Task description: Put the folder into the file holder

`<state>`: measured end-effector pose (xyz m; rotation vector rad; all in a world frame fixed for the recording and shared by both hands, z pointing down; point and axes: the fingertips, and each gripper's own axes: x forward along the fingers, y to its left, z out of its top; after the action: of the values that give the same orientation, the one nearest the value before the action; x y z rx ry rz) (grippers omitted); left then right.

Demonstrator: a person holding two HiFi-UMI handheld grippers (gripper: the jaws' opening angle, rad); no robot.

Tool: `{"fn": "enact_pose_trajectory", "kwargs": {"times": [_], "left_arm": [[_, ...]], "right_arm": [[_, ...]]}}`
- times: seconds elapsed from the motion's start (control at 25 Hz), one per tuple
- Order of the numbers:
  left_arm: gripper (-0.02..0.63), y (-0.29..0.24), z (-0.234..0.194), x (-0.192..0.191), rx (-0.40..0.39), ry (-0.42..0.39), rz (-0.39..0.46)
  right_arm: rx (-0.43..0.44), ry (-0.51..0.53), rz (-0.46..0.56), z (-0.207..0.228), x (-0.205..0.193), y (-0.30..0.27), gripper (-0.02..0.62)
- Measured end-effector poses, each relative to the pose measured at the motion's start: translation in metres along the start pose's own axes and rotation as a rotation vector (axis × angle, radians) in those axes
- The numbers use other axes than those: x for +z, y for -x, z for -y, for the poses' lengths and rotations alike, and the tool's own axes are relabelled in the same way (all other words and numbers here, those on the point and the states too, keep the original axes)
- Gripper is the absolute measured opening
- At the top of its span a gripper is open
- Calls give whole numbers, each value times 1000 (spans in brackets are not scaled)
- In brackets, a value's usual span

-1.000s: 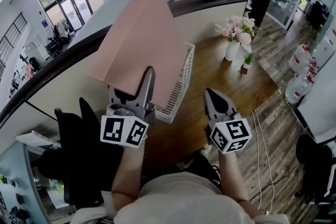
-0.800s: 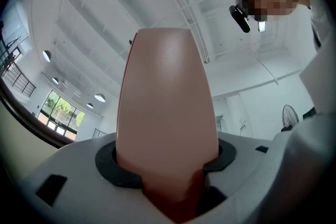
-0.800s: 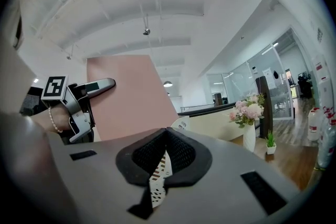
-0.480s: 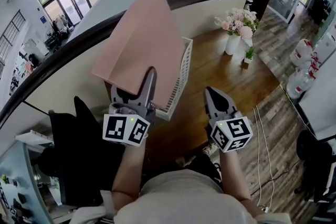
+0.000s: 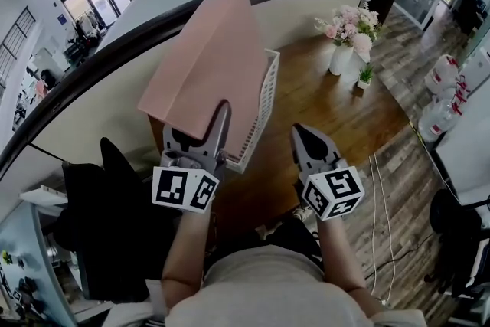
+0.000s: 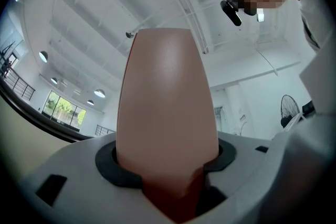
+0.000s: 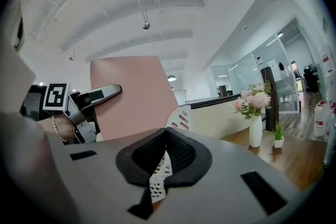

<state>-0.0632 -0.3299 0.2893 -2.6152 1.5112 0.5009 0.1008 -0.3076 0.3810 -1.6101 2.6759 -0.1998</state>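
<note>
The folder [image 5: 205, 61] hangs over the file holder's [image 5: 261, 117] left side; right of the holder, bare worktop [image 5: 325, 119] lies open up to the flower vase [image 5: 339, 76].

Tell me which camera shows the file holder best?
Head view: the file holder shows its side and rim, partly behind the folder. Right gripper view shows only its slotted end; left gripper view, nothing.

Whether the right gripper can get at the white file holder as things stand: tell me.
Probably yes. The right gripper holds nothing, and only bare tabletop shows between it and the near wall of the file holder. The folder, clamped in the left gripper, is at the holder's left, off that path.
</note>
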Motion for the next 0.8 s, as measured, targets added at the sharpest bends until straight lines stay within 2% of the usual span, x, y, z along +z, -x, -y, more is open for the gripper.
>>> {"fn": "enact_pose_trajectory", "kwargs": {"times": [0.52, 0.8], "left_arm": [[301, -1, -1, -36, -11, -23, -30], [302, -2, 0, -57, -8, -42, -78]], "right_arm": [[56, -9, -49, 3, -13, -21, 9], [65, -25, -71, 2, -21, -24, 9]]}}
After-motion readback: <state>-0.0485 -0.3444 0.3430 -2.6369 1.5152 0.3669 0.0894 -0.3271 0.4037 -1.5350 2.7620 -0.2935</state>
